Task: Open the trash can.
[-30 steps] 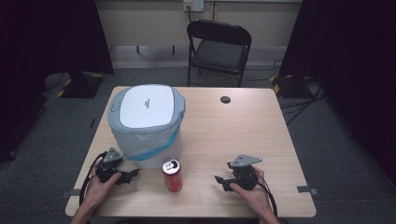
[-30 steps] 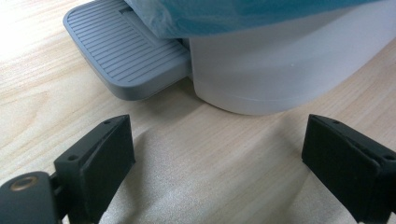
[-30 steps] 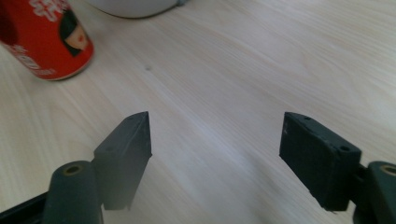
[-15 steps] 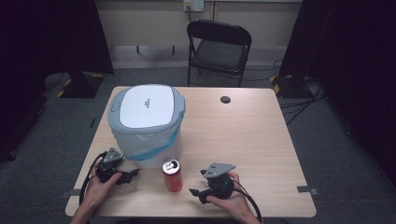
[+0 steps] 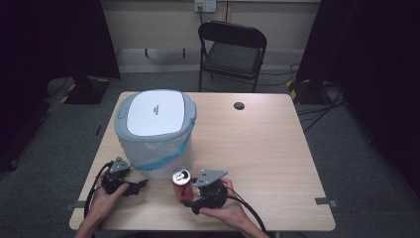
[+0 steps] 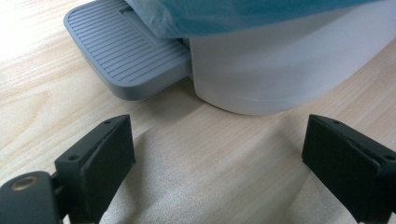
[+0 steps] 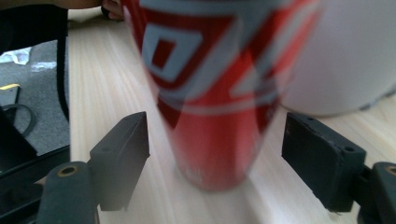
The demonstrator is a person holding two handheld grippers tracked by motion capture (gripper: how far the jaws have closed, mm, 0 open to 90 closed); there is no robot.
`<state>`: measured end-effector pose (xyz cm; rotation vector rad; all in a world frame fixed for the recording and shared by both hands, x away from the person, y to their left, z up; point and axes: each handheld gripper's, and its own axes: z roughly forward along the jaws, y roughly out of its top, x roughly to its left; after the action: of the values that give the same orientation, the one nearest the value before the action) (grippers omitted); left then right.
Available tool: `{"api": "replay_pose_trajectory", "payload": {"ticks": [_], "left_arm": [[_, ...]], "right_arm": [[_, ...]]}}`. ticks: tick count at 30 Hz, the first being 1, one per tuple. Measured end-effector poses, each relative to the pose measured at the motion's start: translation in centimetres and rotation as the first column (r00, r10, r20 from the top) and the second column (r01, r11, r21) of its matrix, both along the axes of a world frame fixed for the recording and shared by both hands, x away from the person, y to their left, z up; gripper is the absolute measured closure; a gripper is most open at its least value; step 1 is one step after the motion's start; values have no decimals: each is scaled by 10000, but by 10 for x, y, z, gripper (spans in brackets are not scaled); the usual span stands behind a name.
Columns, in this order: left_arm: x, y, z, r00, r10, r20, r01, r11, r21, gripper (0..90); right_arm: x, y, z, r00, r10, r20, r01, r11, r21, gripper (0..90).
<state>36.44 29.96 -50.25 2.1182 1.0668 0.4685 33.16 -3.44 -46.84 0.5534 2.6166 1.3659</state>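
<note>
red can between the spread jaws of the right gripper

the red can [image 5: 182,181] stands upright on the wooden surface [image 5: 257,148], near the front edge, just beside the white bin [image 5: 154,131] with the blue bag. the right gripper [image 5: 190,197] is down low at the can. in the right gripper view its jaws are spread wide, one on each side of the can [image 7: 215,102], and not touching it. the can looks blurry there. the left gripper [image 5: 141,184] rests near the front left of the bin. in the left gripper view its jaws are spread wide too, with nothing between them, and they point at the bin's grey foot pedal [image 6: 126,51].
</note>
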Motion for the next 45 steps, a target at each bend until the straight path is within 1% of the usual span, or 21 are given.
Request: {"api": "replay_pose_trajectory", "payload": {"ticks": [3, 6, 12, 15, 18, 19, 20, 24, 29, 30, 31, 32, 33, 34, 35, 36, 37, 39, 40, 41, 45], "left_arm": [[0, 0, 0, 10000, 2, -3, -2, 10000, 0, 87], [0, 0, 0, 10000, 2, -2, -2, 10000, -1, 87], [0, 0, 0, 10000, 0, -5, 0, 10000, -1, 87], [0, 0, 0, 10000, 0, 0, 0, 10000, 2, 87], [0, 0, 0, 10000, 2, -24, -2, 10000, -37, 87], [0, 0, 0, 10000, 2, -24, -2, 10000, -37, 87], [0, 0, 0, 10000, 3, -3, -3, 10000, -5, 87], [0, 0, 0, 10000, 2, -3, -2, 10000, -5, 87], [0, 0, 0, 10000, 2, -6, -2, 10000, -7, 87], [0, 0, 0, 10000, 2, -6, -2, 10000, -7, 87], [0, 0, 0, 10000, 5, -7, -5, 10000, -13, 87], [0, 0, 0, 10000, -3, -20, 3, 10000, -29, 87], [0, 0, 0, 10000, 5, -1, -5, 10000, -7, 87], [0, 0, 0, 10000, 5, -1, -5, 10000, -7, 87], [0, 0, 0, 10000, -1, -23, 1, 10000, -35, 87], [0, 0, 0, 10000, 2, -6, -2, 10000, -9, 87], [0, 0, 0, 10000, 1, -2, -1, 10000, -6, 87], [0, 0, 0, 10000, -1, -1, 1, 10000, -2, 87], [0, 0, 0, 10000, -1, -1, 1, 10000, -2, 87], [0, 0, 0, 10000, 0, -3, 0, 10000, -4, 87], [0, 0, 0, 10000, 2, -24, -2, 10000, -40, 87]], "right_arm": [[5, 8, -3, 9999, 83, -90, -83, 10000, 36, 239], [5, 12, -6, 9999, 112, -7, -112, 9999, 52, 322], [6, 5, -4, 10000, -39, -42, 40, 9998, 212, 335], [7, -8, -1, 9992, -393, -13, 393, 9989, 256, 336], [8, -28, 2, 9938, -1105, 70, 1103, 9935, 283, 336], [8, -28, 2, 9938, -1105, 70, 1103, 9935, 283, 336], [10, -42, 5, 9879, -1551, -93, 1553, 9874, 312, 336], [11, -68, 9, 9753, -2210, 33, 2208, 9748, 308, 337], [13, -104, 12, 9500, -3118, 177, 3113, 9500, 233, 337], [13, -104, 12, 9500, -3118, 177, 3113, 9500, 233, 337], [14, -111, 13, 9430, -3322, 216, 3318, 9431, 215, 337], [16, -122, 13, 9316, -3624, 270, 3620, 9320, 186, 338], [18, -135, 13, 9160, -4003, 281, 4000, 9164, 133, 337], [20, -141, 13, 9079, -4183, 267, 4183, 9083, 85, 337], [20, -141, 13, 9079, -4183, 267, 4183, 9083, 85, 337], [22, -154, 13, 8900, -4545, 349, 4552, 8903, -119, 338], [23, -159, 13, 8849, -4643, 368, 4650, 8853, -103, 337], [26, -170, 12, 8644, -5017, 348, 5024, 8645, -165, 338], [26, -170, 12, 8644, -5017, 348, 5024, 8645, -165, 338], [30, -181, 10, 8436, -5352, 438, 5365, 8435, -257, 338], [37, -195, 6, 8146, -5776, 528, 5797, 8138, -406, 338]]}}
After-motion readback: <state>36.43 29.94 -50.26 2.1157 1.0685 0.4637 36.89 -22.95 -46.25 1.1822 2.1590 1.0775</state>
